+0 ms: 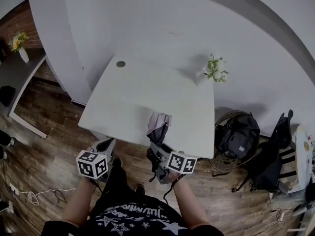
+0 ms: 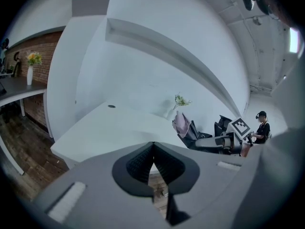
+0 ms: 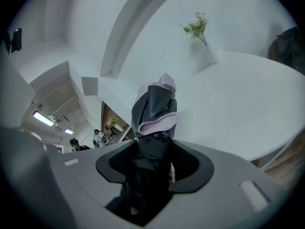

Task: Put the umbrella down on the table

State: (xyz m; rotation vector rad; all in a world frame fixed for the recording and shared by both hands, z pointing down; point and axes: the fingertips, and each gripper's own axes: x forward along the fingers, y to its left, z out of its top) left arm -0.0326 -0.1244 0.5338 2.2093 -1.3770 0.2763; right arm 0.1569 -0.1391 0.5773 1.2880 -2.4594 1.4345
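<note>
A folded grey and pink umbrella [image 1: 158, 124] [image 3: 155, 109] is held in my right gripper [image 1: 156, 149] [image 3: 153, 159], whose jaws are shut on its dark lower part. Its tip sticks out over the front edge of the white table [image 1: 147, 92] [image 3: 238, 94], above the top. My left gripper [image 1: 107, 144] [image 2: 152, 163] is just off the table's front edge, to the left of the umbrella, shut with nothing between its pads. From the left gripper view the umbrella [image 2: 181, 123] and the right gripper [image 2: 214, 142] show at the right, beside the table [image 2: 109, 128].
A vase of flowers [image 1: 215, 69] [image 3: 198, 27] stands at the table's far right and a round grommet [image 1: 120, 64] at its far left. A basket with a black bag [image 1: 236, 136] and a dark chair [image 1: 275, 151] stand on the wooden floor to the right.
</note>
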